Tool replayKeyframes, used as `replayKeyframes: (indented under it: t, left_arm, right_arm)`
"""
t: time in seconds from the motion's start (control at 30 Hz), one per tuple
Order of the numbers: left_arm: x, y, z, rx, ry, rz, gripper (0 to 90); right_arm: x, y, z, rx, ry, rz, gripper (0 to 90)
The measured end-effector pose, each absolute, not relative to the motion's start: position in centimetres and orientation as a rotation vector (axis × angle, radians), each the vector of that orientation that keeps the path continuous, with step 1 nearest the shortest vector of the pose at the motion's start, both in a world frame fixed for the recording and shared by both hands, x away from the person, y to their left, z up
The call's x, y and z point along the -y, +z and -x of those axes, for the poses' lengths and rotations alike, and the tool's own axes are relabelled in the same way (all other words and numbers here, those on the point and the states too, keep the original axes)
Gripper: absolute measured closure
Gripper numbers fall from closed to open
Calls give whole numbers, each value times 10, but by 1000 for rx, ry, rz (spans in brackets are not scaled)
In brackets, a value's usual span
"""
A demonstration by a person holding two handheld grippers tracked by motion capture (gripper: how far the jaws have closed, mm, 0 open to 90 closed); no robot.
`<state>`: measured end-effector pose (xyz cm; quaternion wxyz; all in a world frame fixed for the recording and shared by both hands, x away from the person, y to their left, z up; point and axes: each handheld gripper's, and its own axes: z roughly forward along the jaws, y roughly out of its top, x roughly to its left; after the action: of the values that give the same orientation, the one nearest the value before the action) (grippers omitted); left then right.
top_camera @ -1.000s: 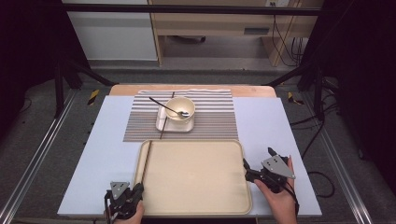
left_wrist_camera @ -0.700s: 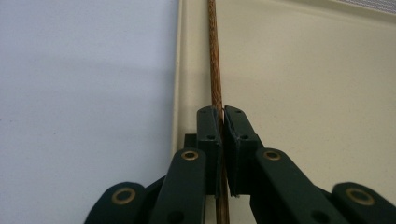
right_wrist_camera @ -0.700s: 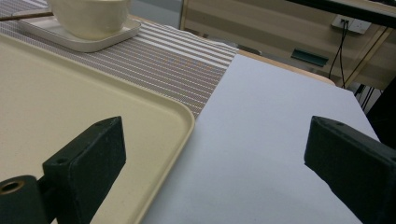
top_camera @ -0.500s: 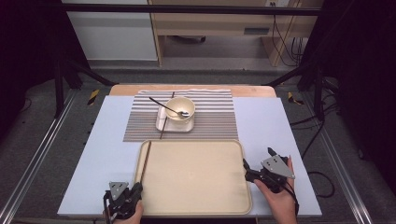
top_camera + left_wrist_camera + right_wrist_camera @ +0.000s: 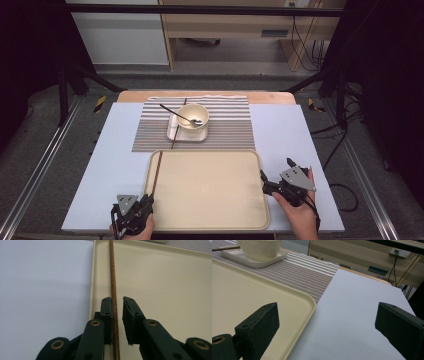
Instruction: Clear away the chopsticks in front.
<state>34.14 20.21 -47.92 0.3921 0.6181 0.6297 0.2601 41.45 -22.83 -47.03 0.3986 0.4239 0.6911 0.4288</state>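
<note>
The work in hand is the pick-up of the thin brown wooden chopstick (image 5: 113,290) that lies inside the cream rectangular plastic tray (image 5: 210,220), along the tray's left rim, running from near its front-left corner towards its far-left corner. The left gripper (image 5: 117,322) sits at the tray's front-left corner with its two black jaws a little apart and the chopstick between them: the stick touches or nearly touches the left pad, while a clear gap remains to the right pad. So the approach and alignment look done, but the grasp is not yet closed and the chopstick rests flat on the tray floor.

The right gripper (image 5: 272,186) waits at the tray's right rim, jaws wide apart, one over the tray's rim and the other over the pale blue table surface (image 5: 115,150); it holds nothing.

At the far edge, on the grey striped placemat (image 5: 225,130), a cream bowl (image 5: 192,116) with a metal spoon (image 5: 192,120) stands on a small white square plate (image 5: 175,134), and a second dark stick (image 5: 179,122) lies across that plate. What is left, I judge, is closing on the chopstick, lifting it and carrying it off.
</note>
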Motion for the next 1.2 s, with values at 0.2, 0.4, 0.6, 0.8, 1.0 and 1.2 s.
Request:
replayKeyframes:
  t: [0.2, 0.4, 0.6, 0.8, 1.0, 1.2]
  left_arm:
    - [-202, -466, -350, -1539, 683, -1599, 736]
    - [-201, -456, -365, -1473, 687, -1648, 686]
    - [-198, -446, -381, -1398, 704, -1701, 626]
    - [-193, -431, -400, -1317, 750, -1729, 558]
    - [-191, -416, -417, -1251, 805, -1717, 397]
    - [-191, -400, -437, -1229, 816, -1730, 221]
  right_arm:
    - [228, -471, -415, -1755, 1078, -1068, 57]
    - [229, -472, -416, -1757, 1079, -1078, 56]
    - [229, -472, -417, -1760, 1071, -1079, 57]
    - [229, -473, -418, -1765, 1061, -1075, 56]
    - [229, -474, -419, -1768, 1052, -1083, 56]
    - [229, -473, -420, -1762, 1056, -1082, 56]
